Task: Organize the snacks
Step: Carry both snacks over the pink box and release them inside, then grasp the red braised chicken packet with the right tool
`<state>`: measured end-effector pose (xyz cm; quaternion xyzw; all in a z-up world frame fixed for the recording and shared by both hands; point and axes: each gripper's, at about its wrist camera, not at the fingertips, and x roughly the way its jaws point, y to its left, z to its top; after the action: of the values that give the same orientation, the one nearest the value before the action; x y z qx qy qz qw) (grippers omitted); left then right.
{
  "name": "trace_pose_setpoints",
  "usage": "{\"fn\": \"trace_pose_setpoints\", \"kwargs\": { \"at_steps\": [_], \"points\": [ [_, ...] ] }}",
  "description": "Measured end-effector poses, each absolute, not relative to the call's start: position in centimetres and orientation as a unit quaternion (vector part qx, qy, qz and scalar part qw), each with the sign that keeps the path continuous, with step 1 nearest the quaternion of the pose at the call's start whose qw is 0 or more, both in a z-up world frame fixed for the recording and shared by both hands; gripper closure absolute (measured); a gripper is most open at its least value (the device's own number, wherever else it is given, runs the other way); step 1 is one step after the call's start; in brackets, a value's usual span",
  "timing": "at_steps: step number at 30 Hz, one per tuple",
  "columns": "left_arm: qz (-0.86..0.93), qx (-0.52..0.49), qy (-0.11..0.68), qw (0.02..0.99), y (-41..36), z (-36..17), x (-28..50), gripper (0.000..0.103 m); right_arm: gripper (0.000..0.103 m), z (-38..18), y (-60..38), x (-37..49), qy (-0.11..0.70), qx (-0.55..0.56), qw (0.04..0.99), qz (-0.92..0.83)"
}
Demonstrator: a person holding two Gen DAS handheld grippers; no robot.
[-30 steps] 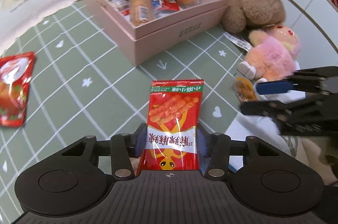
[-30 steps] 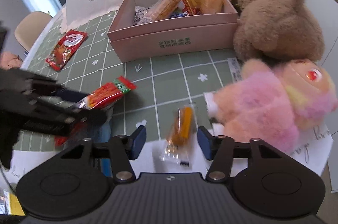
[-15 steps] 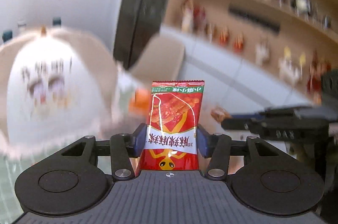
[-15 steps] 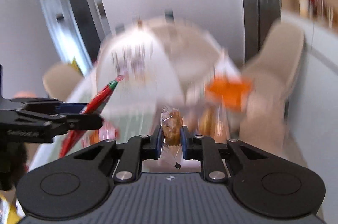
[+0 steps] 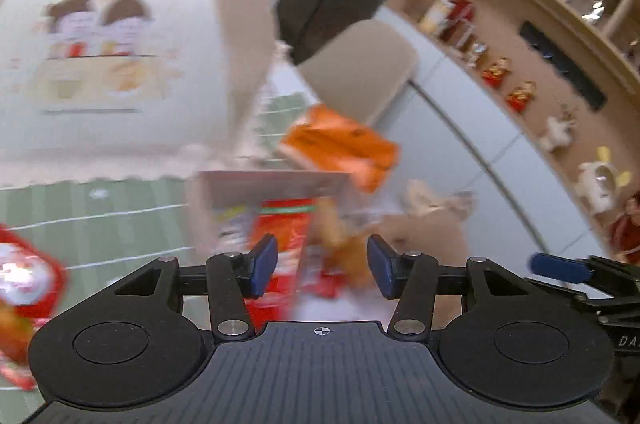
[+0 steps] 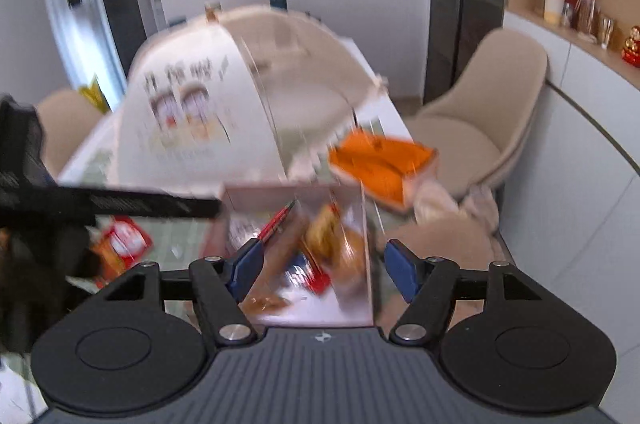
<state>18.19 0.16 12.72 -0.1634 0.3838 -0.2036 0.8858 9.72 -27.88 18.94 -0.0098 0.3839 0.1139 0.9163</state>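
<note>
Both grippers hang over the pink box with their jaws spread and nothing between them: the left gripper (image 5: 322, 261) and the right gripper (image 6: 325, 265) each show blue pads well apart. The box (image 6: 362, 220) sits on the green checked desk (image 5: 120, 212), and inside it lie several snacks, all blurred. A red packet (image 5: 286, 228) stands tilted on the box's left side, seen edge-on from the right wrist (image 6: 276, 222). A golden-brown snack (image 6: 330, 236) in clear wrap lies just right of it.

Behind the box stands a white mesh food cover (image 5: 116, 44) with two cartoon children and a line of Chinese writing too smeared to read. An orange pack (image 6: 382, 164) lies at the box's far right corner. A brown plush bear (image 5: 428, 224) sits just right of the box. Another red packet (image 5: 24, 276) lies on the desk well left of the box. A beige chair (image 6: 480, 128) stands beyond the desk, and a wooden shelf (image 5: 520, 24) with small figurines lines the wall to the right. From the right wrist, the left gripper's black body crosses the view left of the box and hides part of the desk.

Half a second ago the left jaws pinched the red packet upright and the right jaws pinched the brown snack. Now both are released and the two snacks are in the box. The packet's printed characters, sharp before, are now unreadable.
</note>
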Motion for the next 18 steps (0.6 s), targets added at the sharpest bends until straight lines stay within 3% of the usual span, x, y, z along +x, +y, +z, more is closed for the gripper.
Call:
{"fn": "trace_pose_setpoints", "kwargs": {
  "at_steps": [4, 10, 15, 18],
  "points": [
    [-0.128, -0.106, 0.378, 0.911, 5.6, 11.8, 17.9, 0.049, 0.033, 16.8, -27.7, 8.2, 0.405, 0.009, 0.906, 0.124],
    [0.013, -0.120, 0.422, 0.898, 15.4, 7.1, 18.3, 0.049, 0.031, 11.4, -24.9, 6.7, 0.473, 0.030, 0.867, 0.152],
    [0.012, -0.091, 0.444, 0.891, 16.6, 4.2, 17.7, 0.044, 0.031, 9.0, -22.0, 4.8, 0.512, 0.011, 0.842, 0.171],
    [-0.008, -0.061, 0.445, 0.894, 15.6, 4.2, 16.1, 0.046, 0.031, 8.3, -20.5, 3.6, 0.528, 0.008, 0.828, 0.190]
  ]
}}
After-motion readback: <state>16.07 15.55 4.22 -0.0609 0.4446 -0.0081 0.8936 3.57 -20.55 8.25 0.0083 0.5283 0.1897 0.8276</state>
